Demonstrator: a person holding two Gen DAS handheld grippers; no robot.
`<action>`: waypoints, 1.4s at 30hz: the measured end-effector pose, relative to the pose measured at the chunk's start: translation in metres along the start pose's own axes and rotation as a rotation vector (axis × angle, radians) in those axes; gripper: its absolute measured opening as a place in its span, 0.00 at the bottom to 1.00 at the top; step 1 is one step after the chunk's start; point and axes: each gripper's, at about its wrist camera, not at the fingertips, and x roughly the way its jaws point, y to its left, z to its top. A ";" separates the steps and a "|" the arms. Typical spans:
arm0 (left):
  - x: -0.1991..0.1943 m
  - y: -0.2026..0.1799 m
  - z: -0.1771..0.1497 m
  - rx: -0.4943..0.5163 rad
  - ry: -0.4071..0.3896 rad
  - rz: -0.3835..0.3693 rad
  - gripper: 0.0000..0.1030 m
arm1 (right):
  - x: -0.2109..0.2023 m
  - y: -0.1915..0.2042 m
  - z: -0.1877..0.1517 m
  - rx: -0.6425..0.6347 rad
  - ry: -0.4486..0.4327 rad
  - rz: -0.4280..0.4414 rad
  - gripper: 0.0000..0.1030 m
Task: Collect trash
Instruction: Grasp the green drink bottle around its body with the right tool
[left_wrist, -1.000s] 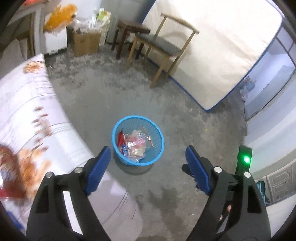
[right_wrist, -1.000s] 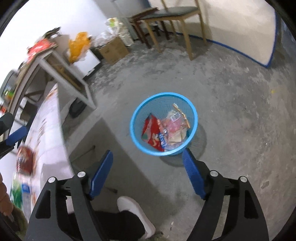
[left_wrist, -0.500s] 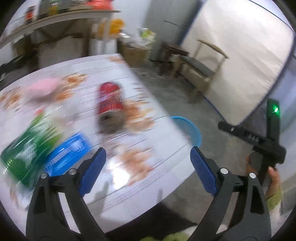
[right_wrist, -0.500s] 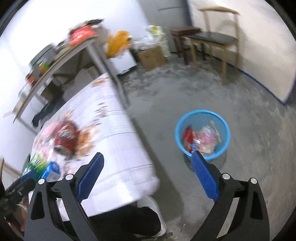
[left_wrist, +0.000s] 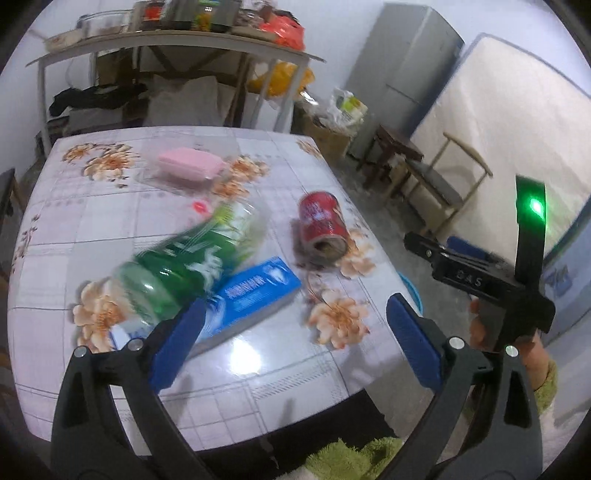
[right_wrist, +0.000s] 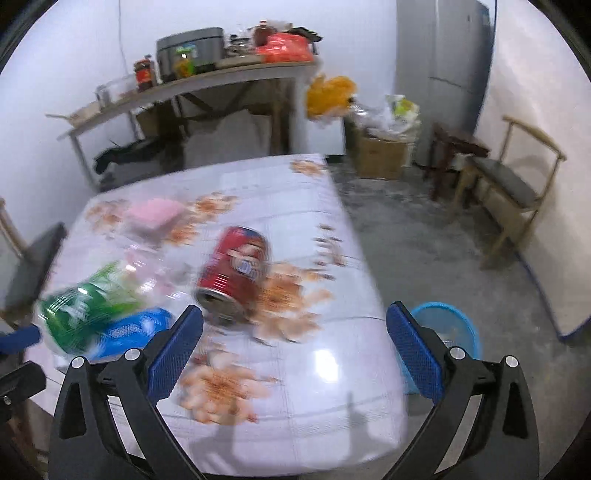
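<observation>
A red can (left_wrist: 323, 227) (right_wrist: 234, 275) lies on its side on the flowered table (left_wrist: 280, 373) (right_wrist: 332, 398). A green plastic bottle (left_wrist: 184, 264) (right_wrist: 86, 310) lies over a blue box (left_wrist: 255, 295) (right_wrist: 133, 328). A pink pack (left_wrist: 190, 166) (right_wrist: 155, 216) lies farther back. My left gripper (left_wrist: 291, 336) is open and empty above the table's near edge, close to the blue box. My right gripper (right_wrist: 295, 347) is open and empty, in front of the can; its body shows at the right of the left wrist view (left_wrist: 480, 277). The blue trash basket (right_wrist: 452, 332) stands on the floor right of the table.
A wooden chair (right_wrist: 513, 192) (left_wrist: 443, 181) and a small stool (right_wrist: 456, 147) stand by the right wall. A cardboard box (right_wrist: 380, 155), a grey fridge (right_wrist: 443, 62) and a cluttered shelf table (right_wrist: 207, 81) are behind the table.
Both grippers have swung up from the trash basket on the floor to face the table with its can, bottle and box. Both stay open and empty.
</observation>
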 end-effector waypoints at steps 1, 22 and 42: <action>0.000 0.007 0.003 -0.013 -0.009 0.000 0.92 | 0.002 0.002 0.003 0.024 0.005 0.051 0.94; 0.039 0.103 0.029 -0.135 0.037 -0.061 0.92 | 0.073 0.082 0.026 0.258 0.323 0.644 0.90; 0.052 0.084 0.018 -0.136 0.110 -0.402 0.92 | 0.156 0.101 0.008 0.413 0.547 0.507 0.66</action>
